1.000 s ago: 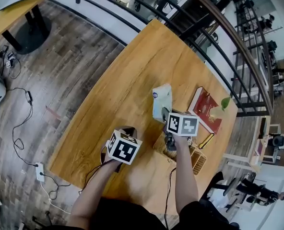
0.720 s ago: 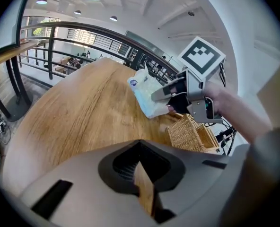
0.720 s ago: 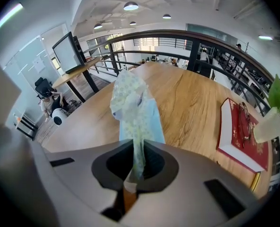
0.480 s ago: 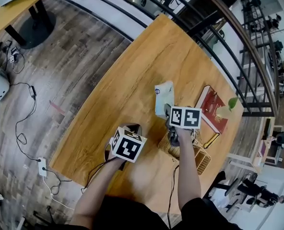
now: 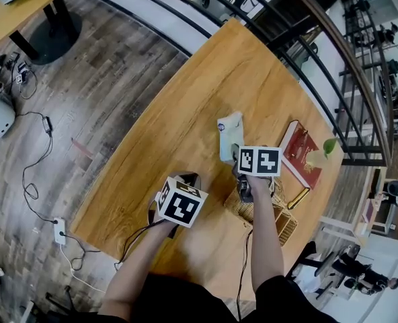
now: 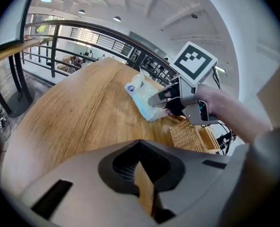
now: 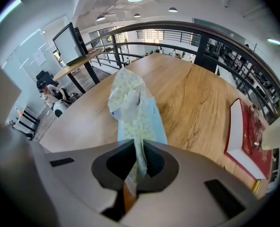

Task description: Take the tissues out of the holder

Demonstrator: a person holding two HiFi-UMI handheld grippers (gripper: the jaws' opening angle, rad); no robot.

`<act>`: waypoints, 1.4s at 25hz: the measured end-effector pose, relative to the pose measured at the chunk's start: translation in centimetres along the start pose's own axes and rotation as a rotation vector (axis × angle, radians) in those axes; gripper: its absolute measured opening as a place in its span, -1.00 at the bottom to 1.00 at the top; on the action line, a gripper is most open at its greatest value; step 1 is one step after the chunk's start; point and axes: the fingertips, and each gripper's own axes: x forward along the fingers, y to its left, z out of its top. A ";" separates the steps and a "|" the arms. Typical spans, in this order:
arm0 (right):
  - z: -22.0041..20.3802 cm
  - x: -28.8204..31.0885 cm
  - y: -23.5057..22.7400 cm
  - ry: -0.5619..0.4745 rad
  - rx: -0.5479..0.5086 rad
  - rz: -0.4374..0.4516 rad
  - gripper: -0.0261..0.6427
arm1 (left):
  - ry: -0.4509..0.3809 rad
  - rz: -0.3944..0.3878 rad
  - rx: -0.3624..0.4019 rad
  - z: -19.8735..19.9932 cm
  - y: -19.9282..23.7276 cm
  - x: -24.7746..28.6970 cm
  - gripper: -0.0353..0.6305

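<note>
The jaws of my right gripper pinch the tissue pack beside the basket on the bench; my left gripper has its jaws together, empty.

Soft pale-blue tissue pack, floral-printed wrap; out of the woven wicker holder, just beside it

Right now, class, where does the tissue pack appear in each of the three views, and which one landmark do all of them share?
Head view: the tissue pack lies just right of centre.
Left gripper view: the pack is in the upper middle, pinched by the right gripper.
Right gripper view: the pack is at the centre, rising from that gripper's shut jaws.
Shared landmark: the wooden table.
</note>
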 end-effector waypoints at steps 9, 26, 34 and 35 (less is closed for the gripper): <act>0.3 -1.3 0.5 -0.075 -0.032 0.004 -0.77 | 0.009 -0.010 -0.003 -0.6 -0.2 0.1 -0.89; 0.7 -6.9 2.4 -0.275 0.026 0.062 -0.45 | 0.009 0.001 -0.008 -1.1 -0.1 -0.2 -0.89; -0.9 -9.2 3.4 -0.314 0.041 0.066 -0.58 | 0.010 0.005 0.004 -1.2 -0.5 -0.7 -0.89; -1.2 -9.3 3.6 -0.315 0.042 0.070 -0.61 | 0.009 0.007 0.004 -1.3 -0.5 -0.8 -0.89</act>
